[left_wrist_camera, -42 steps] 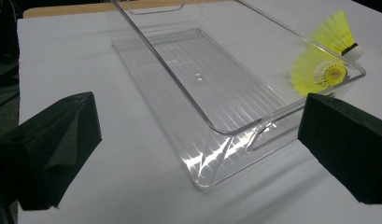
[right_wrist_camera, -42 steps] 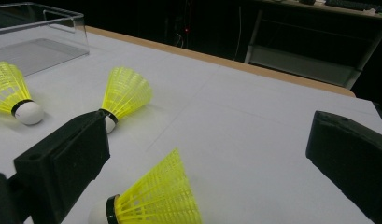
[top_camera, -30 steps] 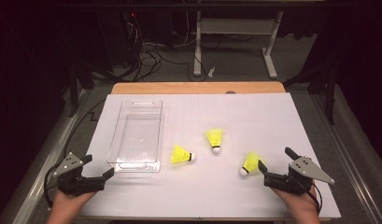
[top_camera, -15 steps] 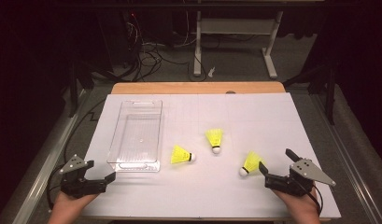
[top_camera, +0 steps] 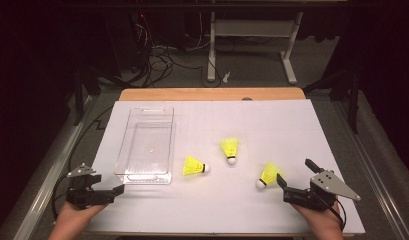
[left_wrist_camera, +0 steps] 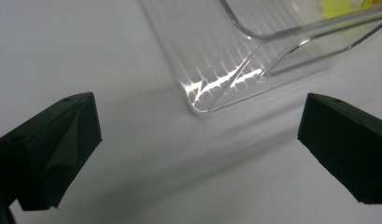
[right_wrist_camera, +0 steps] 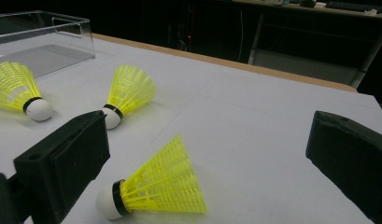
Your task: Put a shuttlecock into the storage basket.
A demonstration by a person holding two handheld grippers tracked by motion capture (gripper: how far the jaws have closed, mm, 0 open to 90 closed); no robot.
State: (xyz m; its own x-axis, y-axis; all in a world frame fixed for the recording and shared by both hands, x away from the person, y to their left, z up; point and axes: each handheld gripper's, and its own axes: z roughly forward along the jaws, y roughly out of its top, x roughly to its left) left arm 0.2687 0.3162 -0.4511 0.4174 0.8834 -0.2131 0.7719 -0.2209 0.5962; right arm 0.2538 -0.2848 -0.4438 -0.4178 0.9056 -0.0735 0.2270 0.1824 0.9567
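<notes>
The three yellow shuttlecocks, the nearest one lying just beside the wide-open, empty right gripper, are seen unmoved on the desk to the right of the clear bin, while the open, empty left gripper has been shifted slightly nearer the bin's corner, so no grasp is judged begun.

The white table lies bare across its far right half and along the near edge between the two hands. On the left stands a clear bin, whose near corner sits just ahead of the left gripper, its jaws spread wide. Three yellow shuttlecocks lie mid-table, apart from one another: one beside the bin, one farther back, one just before the right gripper, seemingly between its parted jaws, though contact is unclear.
</notes>
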